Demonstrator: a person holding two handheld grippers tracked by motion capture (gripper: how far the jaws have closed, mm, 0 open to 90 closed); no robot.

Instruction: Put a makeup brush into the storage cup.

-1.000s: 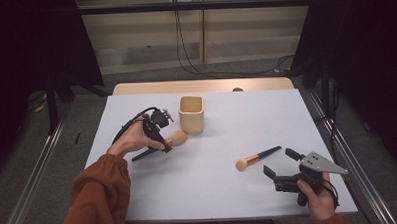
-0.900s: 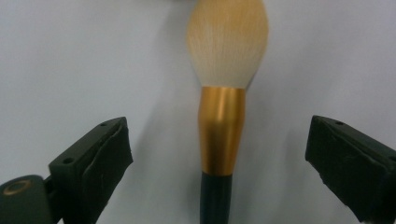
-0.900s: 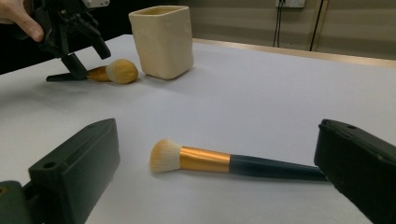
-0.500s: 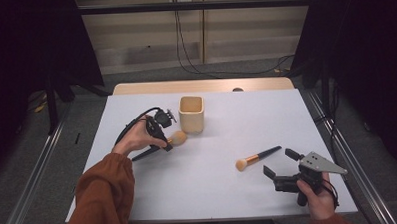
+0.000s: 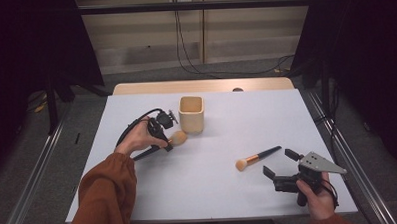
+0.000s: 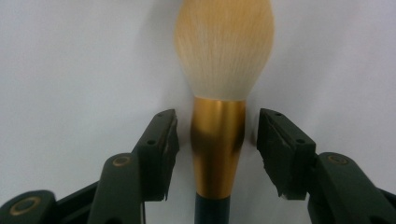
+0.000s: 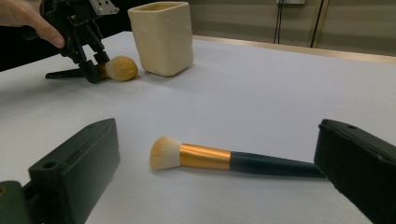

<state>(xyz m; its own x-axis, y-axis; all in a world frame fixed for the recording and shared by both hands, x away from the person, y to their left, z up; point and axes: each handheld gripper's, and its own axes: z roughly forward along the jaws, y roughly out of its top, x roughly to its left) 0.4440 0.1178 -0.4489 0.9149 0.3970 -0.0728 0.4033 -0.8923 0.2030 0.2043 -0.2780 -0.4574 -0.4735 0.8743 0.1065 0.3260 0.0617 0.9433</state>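
Observation:
A fluffy tan brush (image 5: 178,138) with a gold ferrule (image 6: 218,140) and a dark handle lies on the white table (image 5: 226,116), left of a cream cup (image 5: 191,114). My left gripper (image 5: 165,142) points down over it. Its jaws have just been closing and now straddle the ferrule, with a thin gap on each side. A smaller flat-topped brush (image 5: 258,156) lies at the front right. My right gripper (image 5: 280,162) is open just behind that brush's handle, and the brush (image 7: 205,157) lies across between the two jaws without touching them.
The cup (image 7: 162,37) stands upright just right of the left gripper (image 7: 88,70). A cable loops from the left gripper over the table. Metal rails run along the floor on both sides of the table.
The left hand has shifted only slightly over the fluffy brush. The right gripper and the smaller brush lie as before.

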